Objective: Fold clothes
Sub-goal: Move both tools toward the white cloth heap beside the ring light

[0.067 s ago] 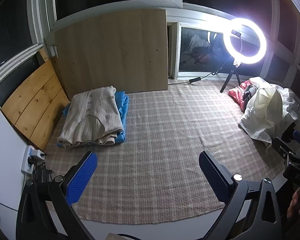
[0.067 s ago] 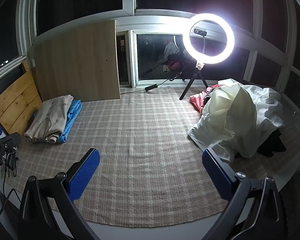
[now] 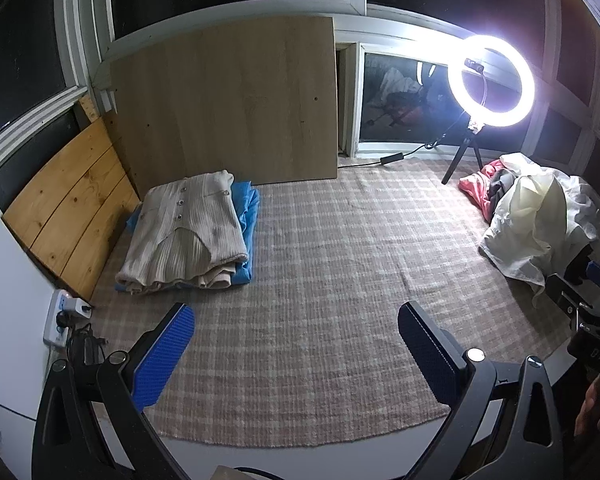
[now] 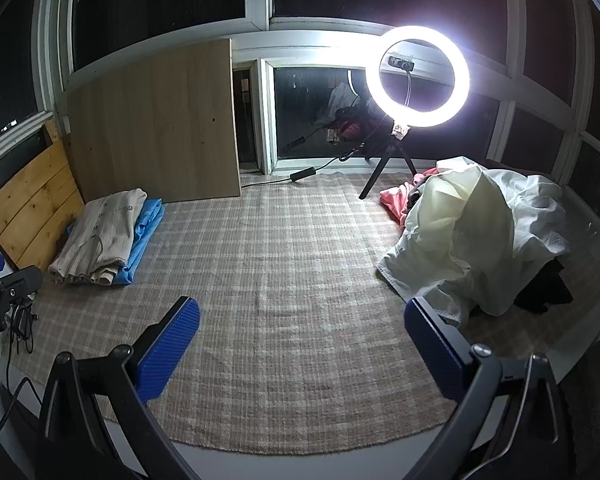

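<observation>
Fingers of left gripper [image 3: 296,356] and right gripper [image 4: 300,352] spread apart, empty, above the plaid rug [image 4: 300,264].

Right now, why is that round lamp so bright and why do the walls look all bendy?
In the left wrist view, the glowing white ring light on its tripod blows out to pure white with a halo; the windows stay black. In the right wrist view, the fisheye lens bows the straight white window frames and curves the near edge of the beige checked woven rug.
</observation>
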`<control>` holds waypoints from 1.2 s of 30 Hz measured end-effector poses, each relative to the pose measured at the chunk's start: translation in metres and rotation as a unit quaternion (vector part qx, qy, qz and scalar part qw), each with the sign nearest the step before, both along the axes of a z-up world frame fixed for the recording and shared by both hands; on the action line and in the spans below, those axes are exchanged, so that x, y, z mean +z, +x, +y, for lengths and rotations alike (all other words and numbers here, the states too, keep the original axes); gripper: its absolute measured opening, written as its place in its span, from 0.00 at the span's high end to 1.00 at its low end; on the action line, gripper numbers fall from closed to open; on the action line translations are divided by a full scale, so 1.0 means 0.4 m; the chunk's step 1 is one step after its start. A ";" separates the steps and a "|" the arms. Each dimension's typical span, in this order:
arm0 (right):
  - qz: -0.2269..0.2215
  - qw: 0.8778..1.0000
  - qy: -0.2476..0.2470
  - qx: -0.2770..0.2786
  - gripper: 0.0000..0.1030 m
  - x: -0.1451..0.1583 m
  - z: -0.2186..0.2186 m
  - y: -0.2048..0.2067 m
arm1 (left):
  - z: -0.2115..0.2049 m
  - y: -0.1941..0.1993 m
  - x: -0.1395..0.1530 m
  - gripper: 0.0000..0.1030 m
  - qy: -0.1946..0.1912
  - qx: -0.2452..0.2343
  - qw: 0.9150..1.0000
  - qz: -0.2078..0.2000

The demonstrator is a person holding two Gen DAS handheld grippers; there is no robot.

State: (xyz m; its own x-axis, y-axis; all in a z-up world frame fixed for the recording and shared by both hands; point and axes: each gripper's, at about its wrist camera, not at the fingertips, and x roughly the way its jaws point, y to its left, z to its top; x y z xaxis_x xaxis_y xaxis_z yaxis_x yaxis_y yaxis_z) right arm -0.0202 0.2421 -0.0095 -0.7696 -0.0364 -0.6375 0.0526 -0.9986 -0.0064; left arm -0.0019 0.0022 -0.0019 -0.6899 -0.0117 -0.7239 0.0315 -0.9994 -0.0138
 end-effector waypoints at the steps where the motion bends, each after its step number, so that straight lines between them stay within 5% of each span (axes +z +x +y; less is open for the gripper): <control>1: -0.002 1.000 0.000 -0.001 0.00 0.000 0.000 -0.001 | 0.002 -0.002 -0.002 0.01 -0.001 0.000 1.000 0.000; 36: -0.011 0.995 -0.001 -0.099 0.00 -0.018 0.123 -0.007 | 0.127 -0.155 -0.026 0.01 -0.011 -0.097 0.995 -0.032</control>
